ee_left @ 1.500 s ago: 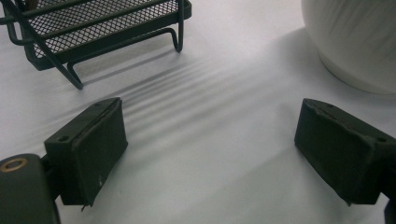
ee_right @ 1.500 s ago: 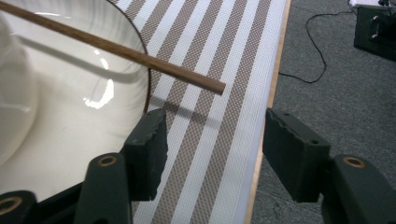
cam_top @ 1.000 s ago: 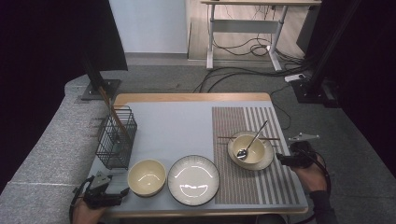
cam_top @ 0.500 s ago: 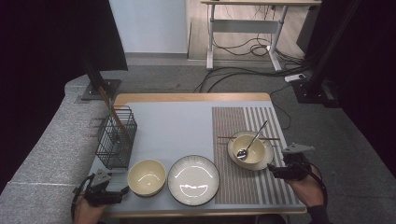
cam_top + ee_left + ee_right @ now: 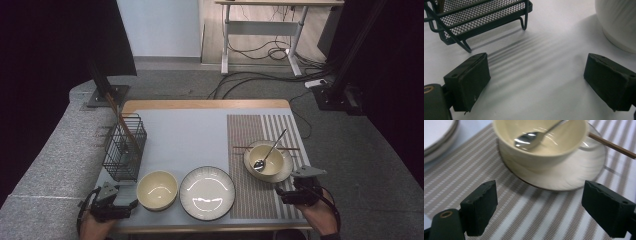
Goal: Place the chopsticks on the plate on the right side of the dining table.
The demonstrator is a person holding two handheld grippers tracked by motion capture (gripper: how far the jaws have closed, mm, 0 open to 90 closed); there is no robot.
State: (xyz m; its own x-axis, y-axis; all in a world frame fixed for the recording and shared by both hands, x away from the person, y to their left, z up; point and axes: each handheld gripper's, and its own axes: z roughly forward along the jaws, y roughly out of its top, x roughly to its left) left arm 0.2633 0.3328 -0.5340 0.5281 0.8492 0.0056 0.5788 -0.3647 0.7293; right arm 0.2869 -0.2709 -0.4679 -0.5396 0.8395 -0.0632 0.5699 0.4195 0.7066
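right tool (image 5: 286, 193) sits at the near right edge of the pale grey worktop (image 5: 190, 135), jaws just been spreading and now wide apart with nothing but striped mat between them. right in front of it, on the brown-and-white striped placemat (image 5: 255, 200), is the small cream bowl (image 5: 266, 159) standing on a white saucer (image 5: 285, 172). a shiny metal spoon (image 5: 267, 152) lies in that bowl, its scoop down inside and its handle leaning out over the far rim. a thin brown chopstick (image 5: 610, 145) lies across the saucer behind the bowl (it looks to touch the saucer rim in the right gripper view).

over to the near left: left tool (image 5: 131, 206) is low over the worktop, jaws well apart, bare worktop between them. just to its right is a second cream bowl (image 5: 157, 189), empty, and the left gripper view has its white wall at the upper right, near the jaw but apart from it. just beyond the left tool stands the black wire mesh basket (image 5: 124, 148) with wooden sticks leaning in it.

between the two bowls is the wide white plate (image 5: 207, 192) with a dark rim, just beside the left bowl, its right edge lying over the mat.
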